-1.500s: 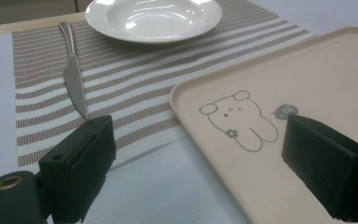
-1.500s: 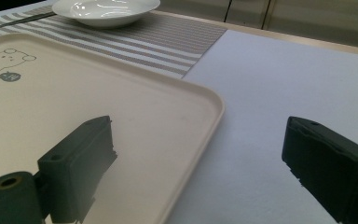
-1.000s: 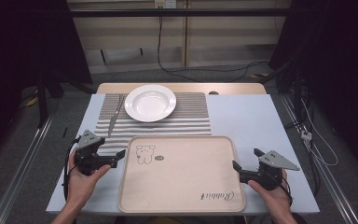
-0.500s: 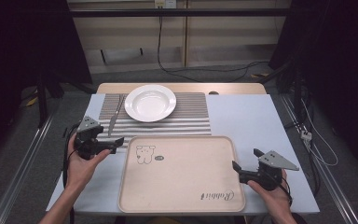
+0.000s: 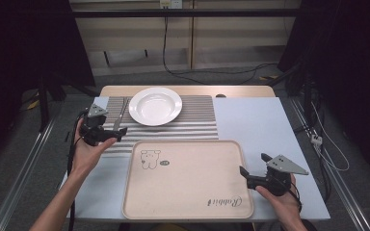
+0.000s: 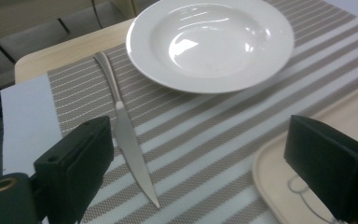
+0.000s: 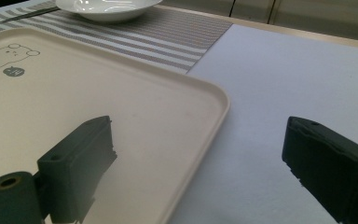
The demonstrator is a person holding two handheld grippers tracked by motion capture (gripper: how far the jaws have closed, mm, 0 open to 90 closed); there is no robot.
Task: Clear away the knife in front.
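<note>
Left gripper (image 5: 118, 136) jaws wide, holding nothing; knife (image 6: 127, 135) on the striped mat (image 6: 223, 121) left of the plate (image 6: 209, 42) — long axis runs away from the jaws, tip nearest. Right gripper (image 5: 243, 172) wide too, by the tray (image 5: 188, 211) — left is nearer.

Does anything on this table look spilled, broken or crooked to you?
Nothing stands out. The round white ceramic plate sits empty and whole on the striped woven placemat, the silver metal knife lies flat beside it, and the beige plastic tray is bare and undamaged. No spills show.
</note>
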